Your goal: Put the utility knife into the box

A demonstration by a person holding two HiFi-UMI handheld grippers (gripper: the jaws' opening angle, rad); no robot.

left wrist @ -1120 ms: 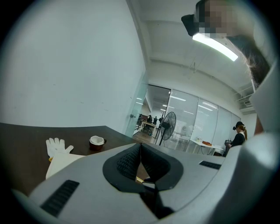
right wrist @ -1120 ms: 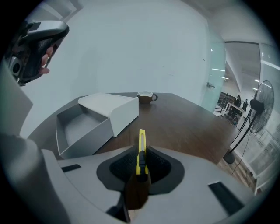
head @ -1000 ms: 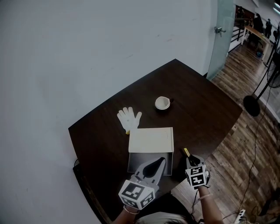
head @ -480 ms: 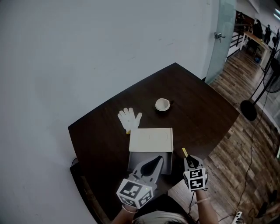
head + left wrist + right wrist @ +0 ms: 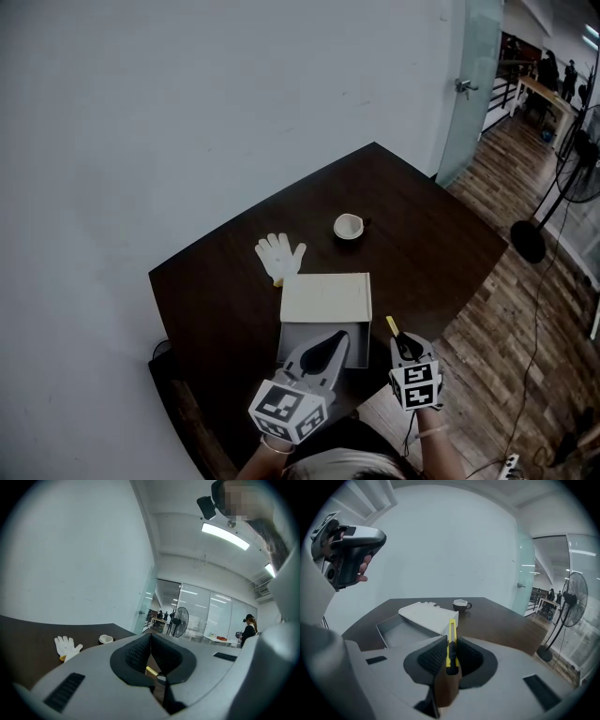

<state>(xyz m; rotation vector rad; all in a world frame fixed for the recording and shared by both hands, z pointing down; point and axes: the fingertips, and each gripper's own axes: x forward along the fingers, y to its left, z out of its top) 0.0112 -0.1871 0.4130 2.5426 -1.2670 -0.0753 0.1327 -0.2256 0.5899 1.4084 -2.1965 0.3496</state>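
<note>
Right gripper [image 5: 405,347]: at the near right edge of the table [image 5: 422,244], tilted forward and down, marker cube toward the head camera. Clamped on the utility knife [image 5: 451,644], pads pressing its yellow body from both sides.

Left gripper [image 5: 330,349]: held level over the near part of the open grey box [image 5: 292,339], fingertips meeting, nothing between them.

Head view only: layout from above, with white lid [image 5: 325,298] lying just behind the box, glove [image 5: 279,255] and cup [image 5: 348,225] beyond.

Right gripper view only: knife standing on edge in the grip, front end sticking out past the fingertips toward the lid's corner; box interior bare. Left gripper view: a yellow sliver just visible through the gap below its pads.

Knife: off the table, just right of the box, not inside it.
</note>
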